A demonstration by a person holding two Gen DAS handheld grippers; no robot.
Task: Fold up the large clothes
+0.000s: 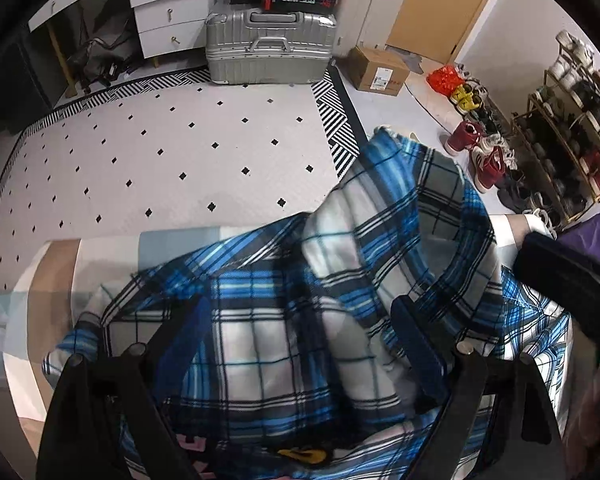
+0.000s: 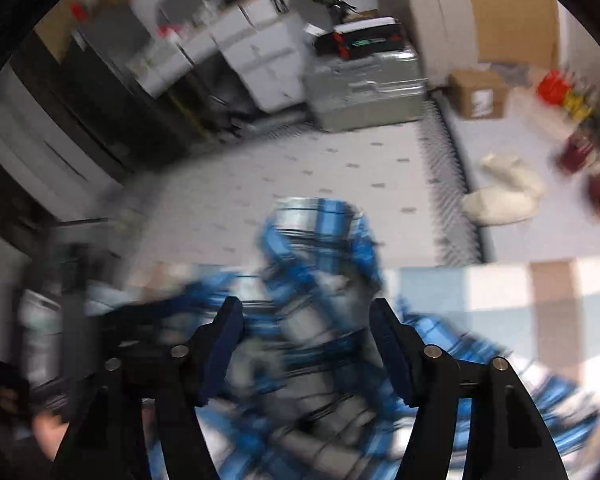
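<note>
Blue plaid shirt lies rumpled on a patchwork-covered bed, one sleeve draped over the far edge towards the dotted rug, so the fold seems only begun. Left gripper hangs over the shirt's middle with jaws spread wide, gripping nothing, probably ready to pin it. Right gripper stands part open above the blurred cloth, apparently pinching nothing.
</note>
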